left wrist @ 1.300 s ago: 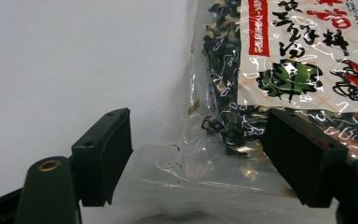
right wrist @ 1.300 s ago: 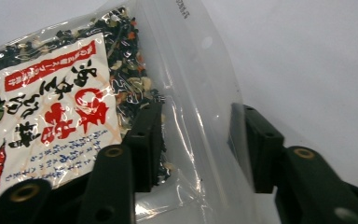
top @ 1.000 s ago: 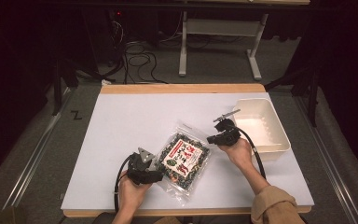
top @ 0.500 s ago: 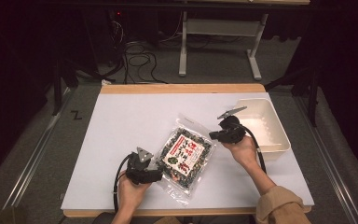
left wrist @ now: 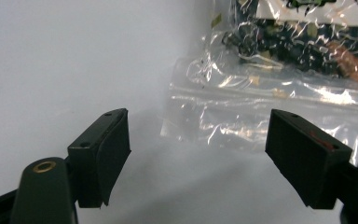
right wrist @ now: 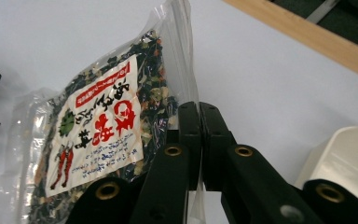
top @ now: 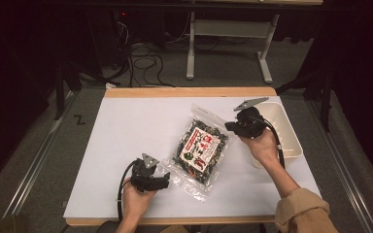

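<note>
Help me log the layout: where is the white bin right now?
In the high view the white bin sits at the table's right edge, just behind the right gripper, with the food bag to its left.

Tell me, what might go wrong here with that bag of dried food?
The right tongs pinch only the thin clear edge of the bag, so it could slip out or tear. The left tongs stand open at the other end, not holding it. It might also catch on the white bin nearby.
</note>
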